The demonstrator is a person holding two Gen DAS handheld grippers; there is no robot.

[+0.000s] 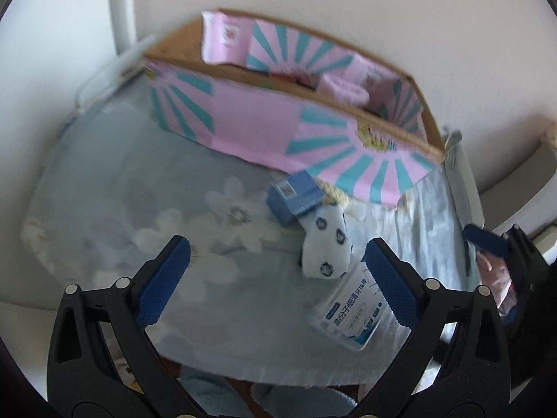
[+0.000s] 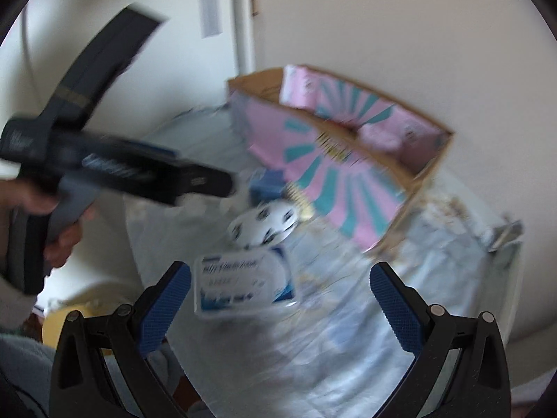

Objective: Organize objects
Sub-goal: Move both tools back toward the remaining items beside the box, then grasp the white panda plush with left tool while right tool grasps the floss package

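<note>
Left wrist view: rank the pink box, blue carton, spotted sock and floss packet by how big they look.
1. Pink box, clearly largest.
2. Floss packet and spotted sock: look alike; the packet lies nearer the camera, so unsure.
3. Blue carton, smallest.

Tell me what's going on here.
A person is tidying small things off a cloth-covered table with a gripper in each hand. Both the left gripper and the right gripper have their jaws open and hold nothing. A blue box, a spotted sock and a white packet lie in front of the open pink carton, which already holds some pink items.
</note>
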